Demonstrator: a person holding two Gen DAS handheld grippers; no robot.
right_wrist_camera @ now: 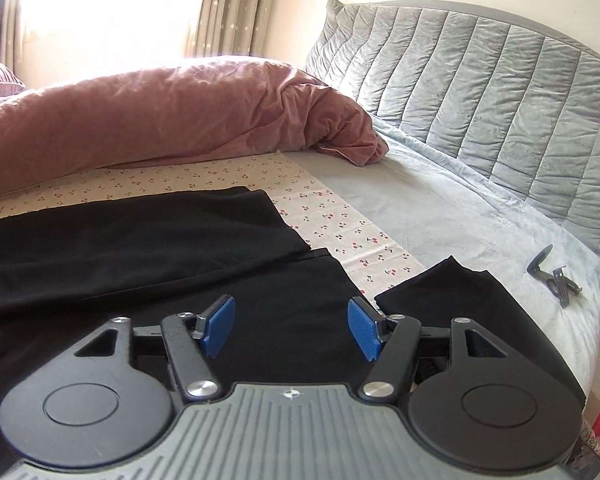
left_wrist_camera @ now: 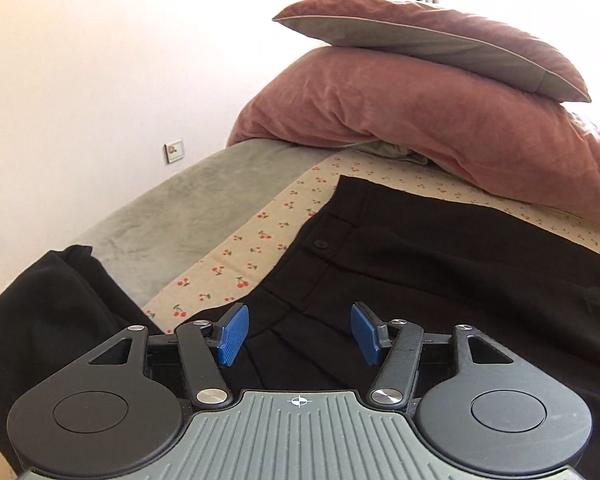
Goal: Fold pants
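Black pants lie flat on a cherry-print cloth on the bed, waistband and button toward the left. My left gripper hovers above the waistband end, open, its blue pads holding nothing. The right wrist view shows the leg ends of the pants, one leg lying over the other near the hems. My right gripper stands open above the leg fabric, with nothing between its fingers.
Pink pillows are stacked at the far side of the bed. Another black garment lies at the left, and a folded black piece at the right. A quilted grey headboard and a small black clip-like tool are at the right.
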